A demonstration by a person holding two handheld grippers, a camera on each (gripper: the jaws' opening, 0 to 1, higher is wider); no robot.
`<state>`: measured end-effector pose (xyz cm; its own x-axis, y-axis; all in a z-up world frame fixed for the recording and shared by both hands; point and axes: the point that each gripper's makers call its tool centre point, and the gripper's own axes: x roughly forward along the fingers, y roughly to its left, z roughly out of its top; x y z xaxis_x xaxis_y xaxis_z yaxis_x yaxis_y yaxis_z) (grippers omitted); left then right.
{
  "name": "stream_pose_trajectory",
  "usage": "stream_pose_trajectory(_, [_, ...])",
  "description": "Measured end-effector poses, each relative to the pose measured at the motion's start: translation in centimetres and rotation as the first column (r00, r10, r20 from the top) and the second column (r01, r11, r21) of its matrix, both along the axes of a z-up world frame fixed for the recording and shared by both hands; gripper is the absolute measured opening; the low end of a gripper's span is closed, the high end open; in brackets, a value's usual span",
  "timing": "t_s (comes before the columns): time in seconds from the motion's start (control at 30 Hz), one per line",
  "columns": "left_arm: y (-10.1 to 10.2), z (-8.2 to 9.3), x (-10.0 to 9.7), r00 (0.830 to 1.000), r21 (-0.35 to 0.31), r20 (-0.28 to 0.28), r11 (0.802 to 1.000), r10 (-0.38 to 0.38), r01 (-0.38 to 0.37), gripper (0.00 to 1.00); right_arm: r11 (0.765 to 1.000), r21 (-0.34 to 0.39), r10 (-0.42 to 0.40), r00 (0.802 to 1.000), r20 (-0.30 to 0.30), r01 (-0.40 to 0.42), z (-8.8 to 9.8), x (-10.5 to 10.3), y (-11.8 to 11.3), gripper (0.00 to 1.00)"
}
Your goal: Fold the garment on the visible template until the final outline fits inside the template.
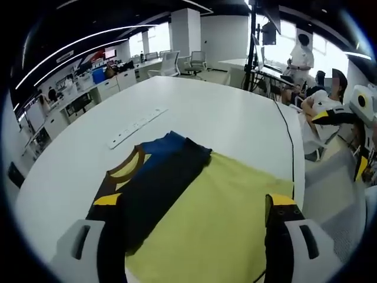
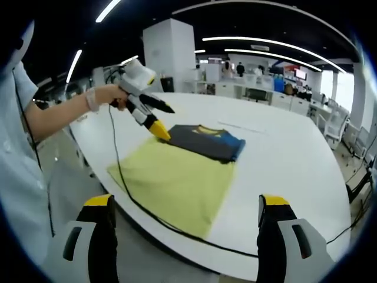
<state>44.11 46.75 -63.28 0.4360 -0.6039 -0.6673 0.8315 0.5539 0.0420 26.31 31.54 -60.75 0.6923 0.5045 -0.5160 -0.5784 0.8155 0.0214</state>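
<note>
We see the garment (image 2: 206,140), a dark shirt with blue and yellow trim, lying folded into a compact strip on the yellow template (image 2: 177,183), which is spread on the white table (image 2: 294,159). It sits at the template's far edge, and in the left gripper view the garment (image 1: 159,177) seems to overhang that edge a little, though the fisheye makes this hard to judge. The left tongs (image 2: 160,132) hover just beside the shirt's near corner; from this side we cannot tell whether they are apart or together, but their own view shows the left tongs (image 1: 188,236) wide apart, holding nothing. The right tongs (image 2: 185,230) stand apart too, well back from the table. The cloth looks light, soft and limp, so we would pinch a folded edge or corner through all layers and drag it gently inward, since loose layers may slip open.
</note>
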Motion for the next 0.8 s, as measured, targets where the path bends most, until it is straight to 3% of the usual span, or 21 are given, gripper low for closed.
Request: stream_pose_trajectory(0.8, [5.5,2.1,-3.8,0.995,-0.031,0.016,0.995,0.1,-0.099,1.0,0.999,-0.035,0.037,0.999,0.026,-0.036,1.0,0.5,0.6,1.0])
